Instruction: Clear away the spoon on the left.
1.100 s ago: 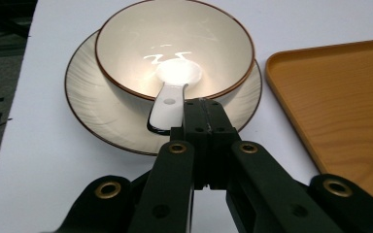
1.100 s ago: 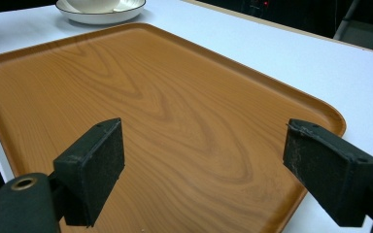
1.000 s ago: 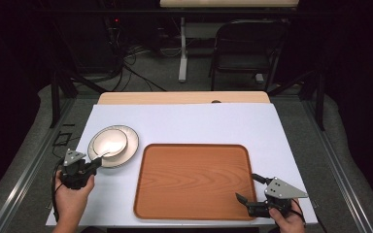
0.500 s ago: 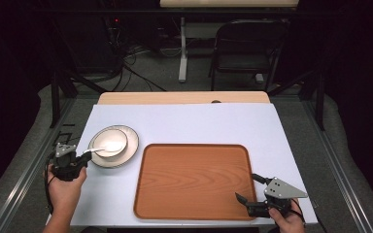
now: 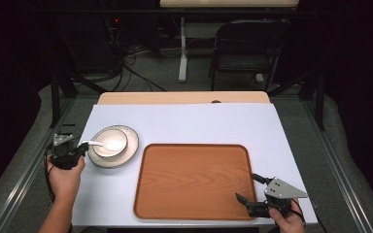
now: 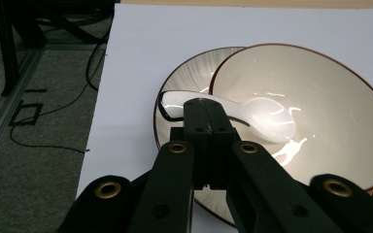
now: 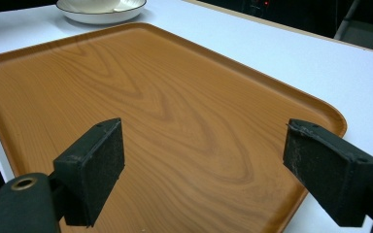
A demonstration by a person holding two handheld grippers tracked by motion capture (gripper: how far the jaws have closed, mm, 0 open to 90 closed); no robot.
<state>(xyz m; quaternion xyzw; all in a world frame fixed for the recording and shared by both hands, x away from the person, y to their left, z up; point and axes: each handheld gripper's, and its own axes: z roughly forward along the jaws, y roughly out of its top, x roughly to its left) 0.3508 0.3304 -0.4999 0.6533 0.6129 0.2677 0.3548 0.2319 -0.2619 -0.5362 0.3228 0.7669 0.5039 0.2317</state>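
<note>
My left tool (image 5: 79, 149) is clamped shut on the handle of the spoon (image 6: 252, 114), and the spoon's long axis runs straight on from the jaws: handle at my tips, scoop end ahead of them, lying down in the bowl (image 6: 320, 97). The bowl sits on a plate (image 6: 175, 92) directly in front of this tool, near the left edge of the counter (image 5: 199, 124), so the spoon is already where my left hand (image 5: 64, 177) works. In the left gripper view the handle crosses the bowl's near rim and sticks out a little to one side of the closed jaws. My right tool (image 5: 252, 191) is spread wide with nothing between its jaws, hovering over the near right corner of the tray (image 7: 150, 111); from it the bowl and spoon lie far ahead across the whole tray. I judge the spoon's next move belongs to the left tool, drawn along its own axis.
</note>
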